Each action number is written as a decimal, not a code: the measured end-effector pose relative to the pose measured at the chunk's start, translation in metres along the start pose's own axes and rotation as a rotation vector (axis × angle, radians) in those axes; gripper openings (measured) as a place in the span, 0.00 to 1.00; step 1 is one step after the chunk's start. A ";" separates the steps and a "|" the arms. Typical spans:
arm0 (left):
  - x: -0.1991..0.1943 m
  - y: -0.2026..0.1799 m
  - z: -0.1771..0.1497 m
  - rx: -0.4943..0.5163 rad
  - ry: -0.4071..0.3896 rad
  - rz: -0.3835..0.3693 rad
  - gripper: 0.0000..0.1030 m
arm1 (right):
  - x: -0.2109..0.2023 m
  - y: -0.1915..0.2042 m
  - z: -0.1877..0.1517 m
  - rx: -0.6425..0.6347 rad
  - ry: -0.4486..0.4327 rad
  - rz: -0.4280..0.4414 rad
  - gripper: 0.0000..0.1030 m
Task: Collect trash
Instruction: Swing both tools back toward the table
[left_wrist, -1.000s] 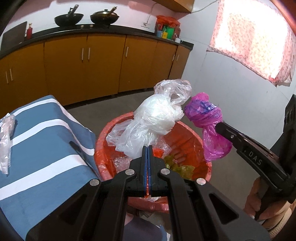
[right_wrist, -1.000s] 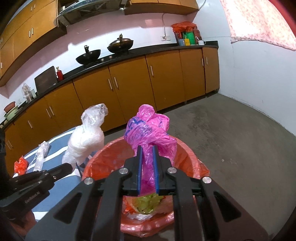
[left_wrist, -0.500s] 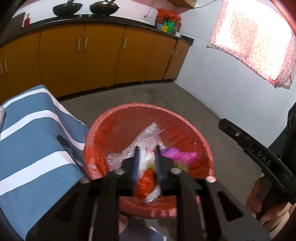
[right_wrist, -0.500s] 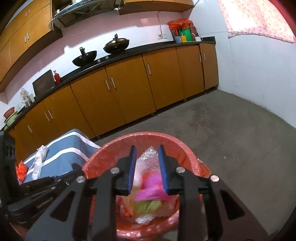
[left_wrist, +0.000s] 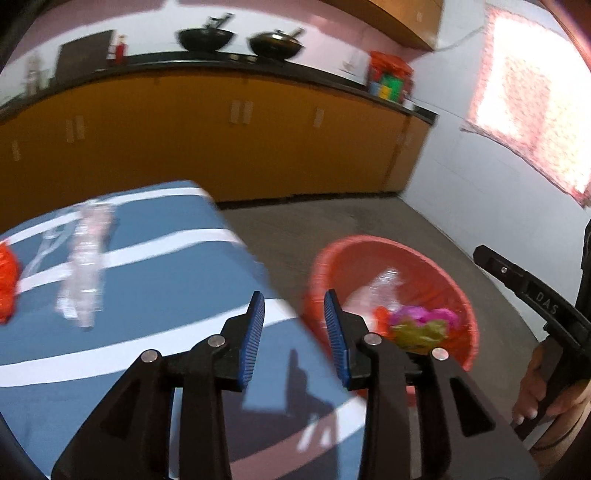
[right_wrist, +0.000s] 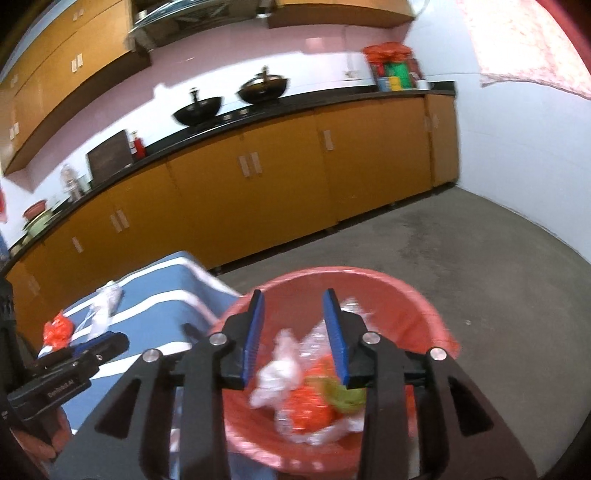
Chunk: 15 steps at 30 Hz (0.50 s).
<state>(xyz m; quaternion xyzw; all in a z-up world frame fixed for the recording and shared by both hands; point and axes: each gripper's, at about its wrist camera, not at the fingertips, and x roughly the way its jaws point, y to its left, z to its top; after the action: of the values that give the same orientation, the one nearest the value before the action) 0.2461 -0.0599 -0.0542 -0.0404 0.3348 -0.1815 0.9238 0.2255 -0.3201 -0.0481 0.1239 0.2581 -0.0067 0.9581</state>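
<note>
A red-lined trash bin (left_wrist: 454, 291) (right_wrist: 424, 306) stands on the floor beside a blue striped table (left_wrist: 155, 266) (right_wrist: 162, 280). Clear, pink and green bags lie inside it (left_wrist: 421, 325) (right_wrist: 295, 384). My left gripper (left_wrist: 293, 332) is open and empty over the table's right edge. My right gripper (right_wrist: 293, 332) is open and empty above the bin. On the table lie a clear plastic wrapper (left_wrist: 86, 266) (right_wrist: 105, 306) and a crumpled orange bag (left_wrist: 6, 280) (right_wrist: 57, 328).
Orange kitchen cabinets (left_wrist: 221, 140) with a black counter and two woks (right_wrist: 229, 99) run along the back wall. A white wall (left_wrist: 480, 206) stands at the right. Bare concrete floor (right_wrist: 461, 251) surrounds the bin.
Both grippers opened and dropped their bags, clear and pink, into the bin. The left gripper has swung left toward the table; the right has opened wider over the bin.
</note>
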 end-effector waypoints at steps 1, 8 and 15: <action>-0.005 0.010 -0.001 -0.009 -0.006 0.018 0.34 | 0.003 0.011 0.000 -0.014 0.010 0.018 0.36; -0.051 0.116 -0.010 -0.084 -0.054 0.255 0.38 | 0.033 0.110 -0.007 -0.125 0.082 0.166 0.42; -0.087 0.202 -0.029 -0.177 -0.072 0.458 0.44 | 0.075 0.214 -0.023 -0.180 0.199 0.301 0.46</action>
<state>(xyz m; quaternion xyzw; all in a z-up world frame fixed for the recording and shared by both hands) 0.2284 0.1612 -0.0643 -0.0506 0.3167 0.0644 0.9450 0.2961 -0.1037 -0.0545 0.0750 0.3299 0.1719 0.9252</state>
